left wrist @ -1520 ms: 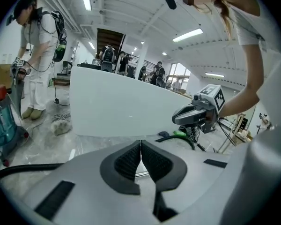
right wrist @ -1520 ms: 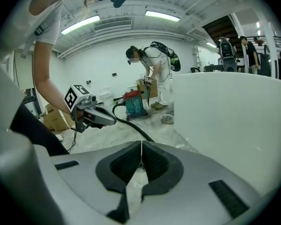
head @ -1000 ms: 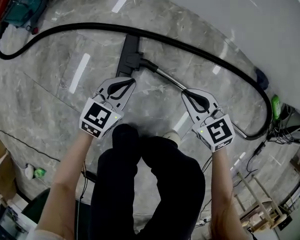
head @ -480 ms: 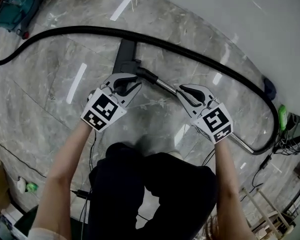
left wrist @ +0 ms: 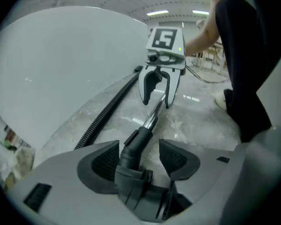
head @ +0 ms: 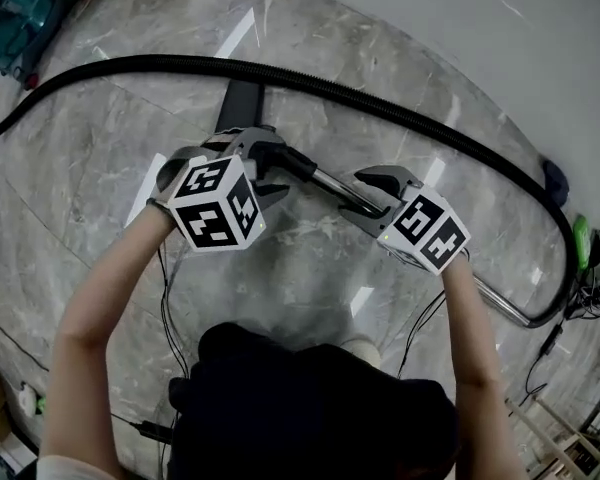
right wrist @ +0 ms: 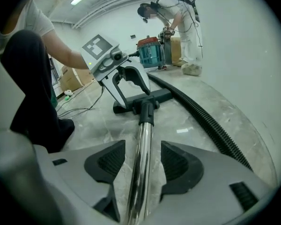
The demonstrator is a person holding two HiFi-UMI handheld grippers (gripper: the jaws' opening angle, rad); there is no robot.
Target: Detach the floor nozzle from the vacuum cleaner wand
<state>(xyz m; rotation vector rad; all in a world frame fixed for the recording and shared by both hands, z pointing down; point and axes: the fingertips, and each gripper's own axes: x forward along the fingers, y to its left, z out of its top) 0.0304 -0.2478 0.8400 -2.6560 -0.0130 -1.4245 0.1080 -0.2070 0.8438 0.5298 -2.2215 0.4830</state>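
The black floor nozzle (head: 238,103) lies flat on the marble floor, joined by its black neck (left wrist: 133,146) to the chrome wand (head: 325,180). My left gripper (head: 252,160) straddles that neck; its jaws are opening, and the pads (left wrist: 105,161) stand clear of the neck on both sides. My right gripper (head: 372,194) straddles the chrome wand (right wrist: 140,158) a little further back. Its jaws are opening too, with a gap between each pad (right wrist: 175,163) and the tube. Each gripper faces the other along the wand.
A black ribbed hose (head: 380,108) curves round behind the nozzle to the teal vacuum canister (right wrist: 150,53). A white wall (head: 500,38) runs along the far side. Another person (right wrist: 178,22) bends over near the canister. Cables (head: 165,298) trail beside my legs.
Both grippers have come down from above the floor onto the wand and the nozzle neck. Their jaws, shut before, now stand apart. The left gripper has rolled over.
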